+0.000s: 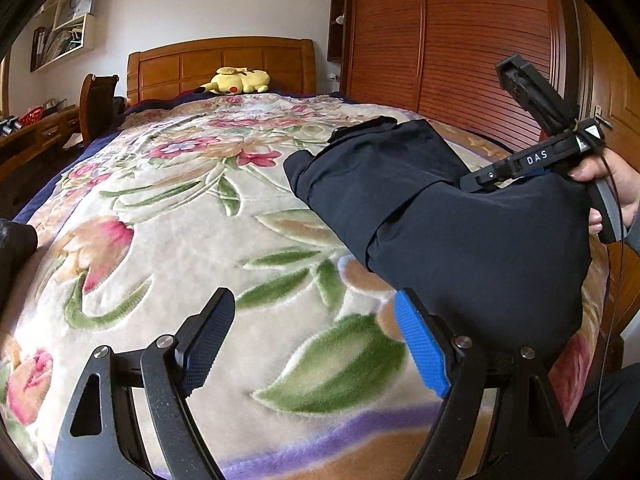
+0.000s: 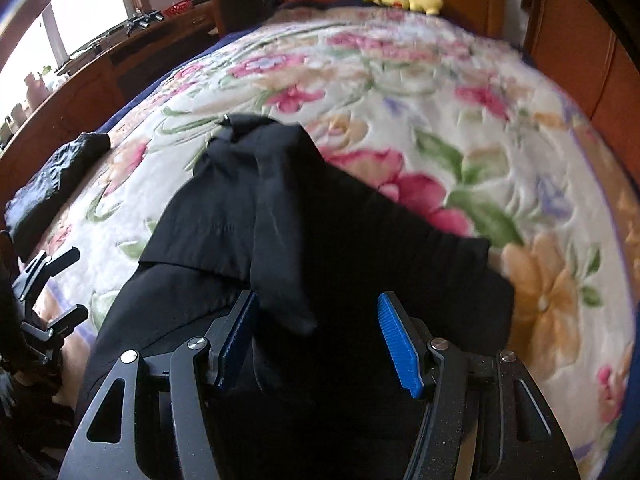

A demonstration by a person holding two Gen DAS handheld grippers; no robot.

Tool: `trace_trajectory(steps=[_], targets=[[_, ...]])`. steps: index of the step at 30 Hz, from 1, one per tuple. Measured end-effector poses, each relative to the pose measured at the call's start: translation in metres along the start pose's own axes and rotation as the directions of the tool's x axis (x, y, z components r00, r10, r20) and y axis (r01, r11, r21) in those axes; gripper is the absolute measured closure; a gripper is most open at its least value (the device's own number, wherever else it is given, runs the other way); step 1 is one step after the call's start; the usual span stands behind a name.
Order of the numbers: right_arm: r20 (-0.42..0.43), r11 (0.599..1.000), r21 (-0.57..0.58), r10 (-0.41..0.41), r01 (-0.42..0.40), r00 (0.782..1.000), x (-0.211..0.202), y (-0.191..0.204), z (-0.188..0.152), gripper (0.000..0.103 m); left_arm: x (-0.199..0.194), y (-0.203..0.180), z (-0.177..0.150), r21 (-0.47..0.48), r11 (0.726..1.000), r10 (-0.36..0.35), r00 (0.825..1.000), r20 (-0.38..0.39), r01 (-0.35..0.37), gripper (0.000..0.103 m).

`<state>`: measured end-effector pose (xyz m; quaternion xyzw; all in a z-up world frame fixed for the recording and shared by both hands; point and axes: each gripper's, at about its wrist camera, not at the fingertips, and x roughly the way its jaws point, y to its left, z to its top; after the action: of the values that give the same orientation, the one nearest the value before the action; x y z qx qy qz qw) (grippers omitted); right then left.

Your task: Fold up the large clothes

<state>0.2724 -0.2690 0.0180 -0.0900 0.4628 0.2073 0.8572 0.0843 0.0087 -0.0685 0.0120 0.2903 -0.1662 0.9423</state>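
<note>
The left gripper [image 1: 316,344] stands wide open just above the bed, its two blue ribbed pads [image 1: 422,346] apart with only the cream fleece blanket printed with pink flowers and green leaves [image 1: 192,216] showing between them; it has hold of nothing. Its right finger sits at the near edge of the dark navy folded garment of smooth woven cloth [image 1: 460,232], and whether pad and cloth touch I cannot tell.

The right gripper [image 2: 318,340] has its jaws partly open, and a hanging fold of the same garment [image 2: 320,220] drapes down between the blue pads [image 2: 400,348]. The cloth lies against the left pad, while the right pad shows a gap beside it; whether the fingers actually pinch the fabric I cannot tell. In the left wrist view this tool is a black handle marked with white letters, gripped by the person's hand [image 1: 608,188] at the far side of the garment.

The garment lies on the blanket near the foot of the bed, toward the right-hand edge, bunched into a thick bundle with a narrower end reaching up the bed. A second dark crumpled piece of clothing [image 2: 56,176] lies well apart at the left edge of the bed. Farther out, a yellow plush toy [image 1: 240,80] rests by the orange wooden headboard [image 1: 220,64], and a brown slatted wooden wardrobe [image 1: 448,40] stands along the right side
</note>
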Motion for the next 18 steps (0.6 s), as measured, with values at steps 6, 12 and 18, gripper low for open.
trace_trajectory(steps=[6,12,18], targets=[[0.025,0.995,-0.099,0.03,-0.028,0.999,0.003,0.017,0.002,0.096,0.002,0.001,-0.001,-0.008,1.0,-0.002,1.0,-0.007,0.002,0.02],[0.15,0.984,-0.174,-0.017,0.043,0.989,-0.029,0.029,0.013,0.099,0.005,-0.001,-0.003,0.0,1.0,0.001,1.0,-0.022,-0.001,0.02],[0.228,0.964,-0.206,-0.118,0.166,0.966,-0.059,0.031,0.01,0.101,0.006,-0.002,-0.004,0.007,1.0,0.004,1.0,-0.028,-0.004,0.02]])
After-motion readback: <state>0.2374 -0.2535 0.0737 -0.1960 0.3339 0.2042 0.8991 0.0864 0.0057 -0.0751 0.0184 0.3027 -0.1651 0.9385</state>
